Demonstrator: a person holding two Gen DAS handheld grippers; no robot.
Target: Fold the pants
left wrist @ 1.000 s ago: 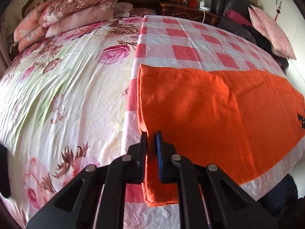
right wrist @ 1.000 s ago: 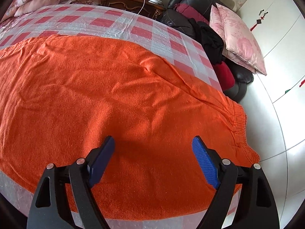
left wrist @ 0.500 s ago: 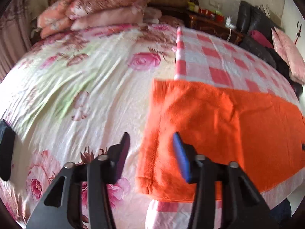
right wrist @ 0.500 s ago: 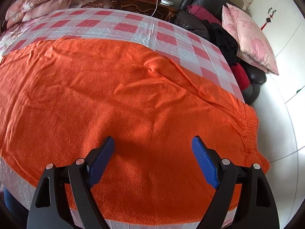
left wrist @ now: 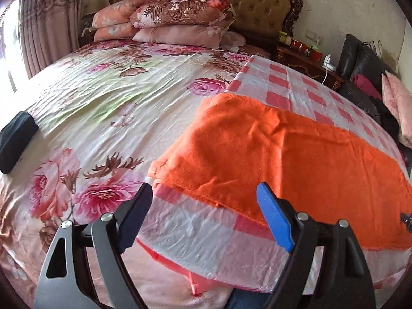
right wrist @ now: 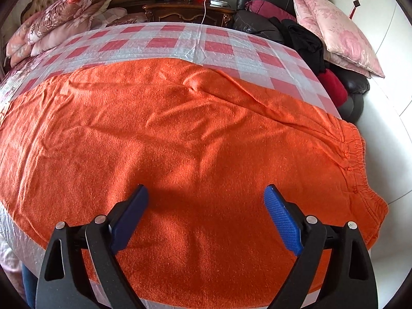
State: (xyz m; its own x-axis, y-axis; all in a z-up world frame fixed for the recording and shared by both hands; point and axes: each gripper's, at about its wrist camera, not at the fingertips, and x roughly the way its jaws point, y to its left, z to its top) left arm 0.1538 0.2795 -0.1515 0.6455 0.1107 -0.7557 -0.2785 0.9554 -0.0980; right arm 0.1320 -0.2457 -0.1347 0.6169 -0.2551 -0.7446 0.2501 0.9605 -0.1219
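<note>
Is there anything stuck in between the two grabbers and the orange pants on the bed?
Nothing visible is in the way. The left gripper, its jaws opening, hangs over the checked plastic sheet beside the orange pants. The right gripper, jaws opening too, hangs right above the pants, with nothing between the jaws.

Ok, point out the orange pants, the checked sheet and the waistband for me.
Pants (right wrist: 195,144): right wrist view, middle of the fabric.
Checked sheet (left wrist: 206,234): left wrist view, bare near edge.
Waistband (right wrist: 358,152): right wrist view, gathered elastic edge.
</note>
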